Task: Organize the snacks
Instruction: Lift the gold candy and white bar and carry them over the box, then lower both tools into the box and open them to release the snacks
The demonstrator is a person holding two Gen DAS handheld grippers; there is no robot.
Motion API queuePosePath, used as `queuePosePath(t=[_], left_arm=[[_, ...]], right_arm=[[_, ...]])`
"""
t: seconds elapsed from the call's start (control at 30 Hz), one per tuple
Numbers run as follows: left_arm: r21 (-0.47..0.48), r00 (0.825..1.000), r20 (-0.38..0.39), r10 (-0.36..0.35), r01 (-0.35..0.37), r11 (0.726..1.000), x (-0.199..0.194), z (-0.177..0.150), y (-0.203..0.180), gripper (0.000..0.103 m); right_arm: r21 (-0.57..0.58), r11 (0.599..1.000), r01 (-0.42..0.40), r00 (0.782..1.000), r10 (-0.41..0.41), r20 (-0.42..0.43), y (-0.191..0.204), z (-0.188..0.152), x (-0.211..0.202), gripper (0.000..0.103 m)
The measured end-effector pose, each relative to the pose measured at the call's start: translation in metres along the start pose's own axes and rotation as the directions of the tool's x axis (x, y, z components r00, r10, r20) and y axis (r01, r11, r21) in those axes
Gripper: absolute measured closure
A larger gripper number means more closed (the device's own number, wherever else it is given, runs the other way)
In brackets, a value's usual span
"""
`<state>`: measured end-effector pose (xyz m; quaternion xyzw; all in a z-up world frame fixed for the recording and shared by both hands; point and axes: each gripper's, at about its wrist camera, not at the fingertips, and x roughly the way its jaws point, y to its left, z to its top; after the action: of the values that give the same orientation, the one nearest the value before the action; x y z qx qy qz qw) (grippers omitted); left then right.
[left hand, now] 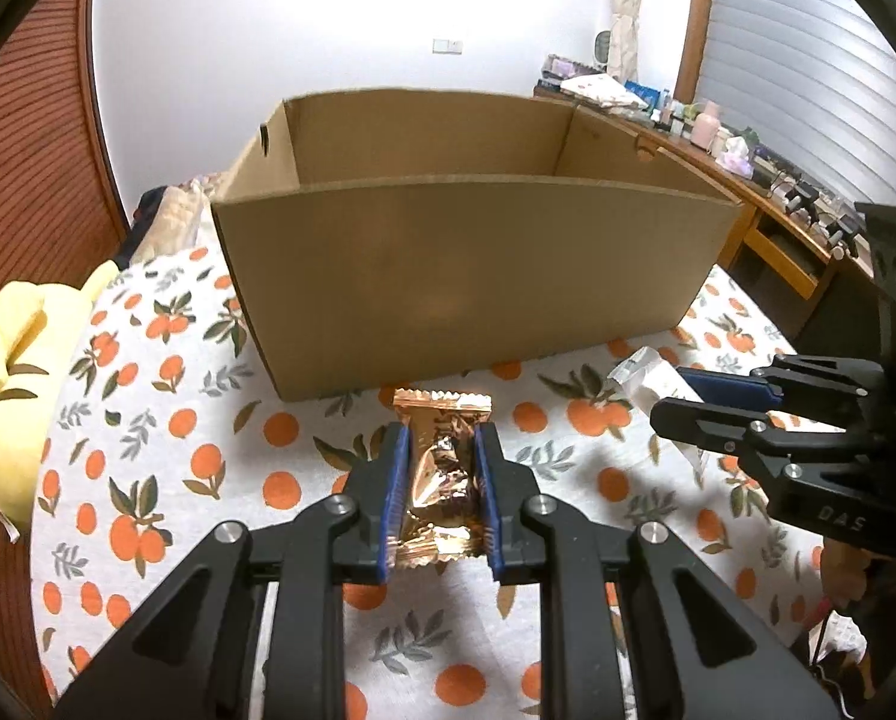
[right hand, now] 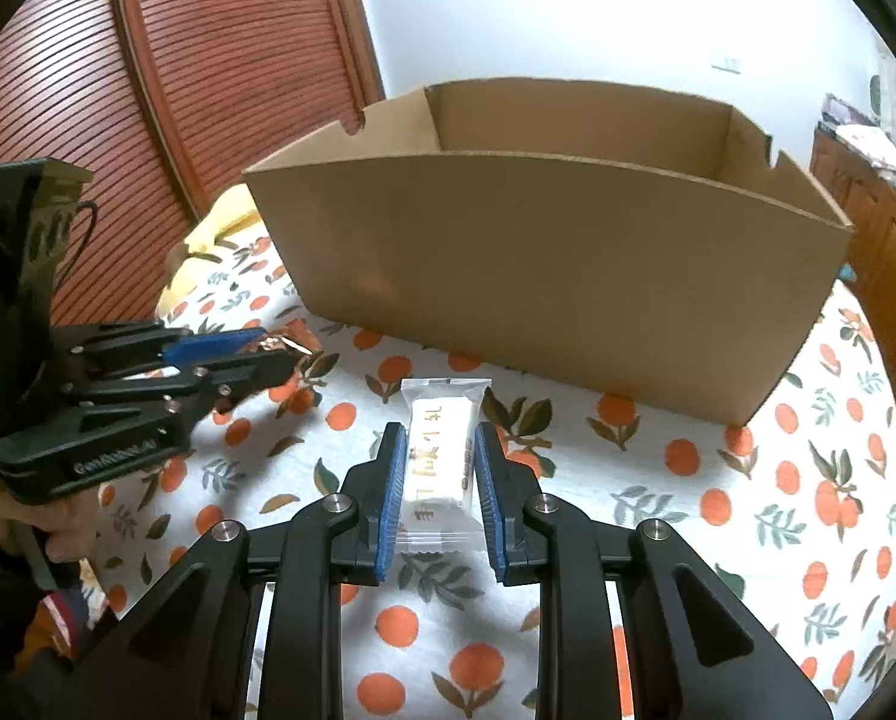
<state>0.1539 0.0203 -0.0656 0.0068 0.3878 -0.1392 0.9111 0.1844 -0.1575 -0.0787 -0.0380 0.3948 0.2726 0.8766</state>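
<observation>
Left wrist view: left tongs (left hand: 441,468) clamped on a gold foil snack (left hand: 440,474), held just above the orange-print cloth (left hand: 207,420), near the front wall of an open cardboard box (left hand: 466,276). Right tongs (left hand: 682,393) at the right side, closed on a white wrapped snack (left hand: 646,378).

Right wrist view: right tongs (right hand: 438,468) gripping the white wrapped snack (right hand: 438,456) over the cloth (right hand: 718,480), in front of the box (right hand: 568,276). Left tongs (right hand: 267,351) at the left edge, pinching the gold foil snack (right hand: 288,345).
</observation>
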Motion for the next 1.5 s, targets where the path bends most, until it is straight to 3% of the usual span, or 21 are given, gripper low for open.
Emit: queuePosePath(t=[0.43, 0.83, 1.13, 1.5], left_arm=[[0.05, 0.997, 0.076, -0.016, 0.013, 0.999, -0.029, 0.027, -0.021, 0.084], [0.09, 0.987, 0.162, -0.015, 0.001, 0.996, -0.045, 0.071, -0.028, 0.084], [0.098, 0.982, 0.191, -0.001, -0.018, 0.995, -0.029, 0.114, -0.021, 0.084], [0.087, 0.988, 0.155, 0.02, -0.034, 0.996, 0.017, 0.15, -0.003, 0.084]], right_arm=[[0.017, 1.0, 0.022, 0.997, -0.024, 0.07, -0.008, 0.003, -0.028, 0.082], [-0.015, 0.998, 0.053, 0.986, -0.05, 0.16, -0.015, 0.035, -0.062, 0.082], [-0.056, 0.996, 0.064, 0.976, -0.051, 0.211, -0.025, 0.076, -0.065, 0.082], [-0.087, 0.995, 0.051, 0.98, -0.033, 0.198, -0.038, 0.11, -0.032, 0.082]])
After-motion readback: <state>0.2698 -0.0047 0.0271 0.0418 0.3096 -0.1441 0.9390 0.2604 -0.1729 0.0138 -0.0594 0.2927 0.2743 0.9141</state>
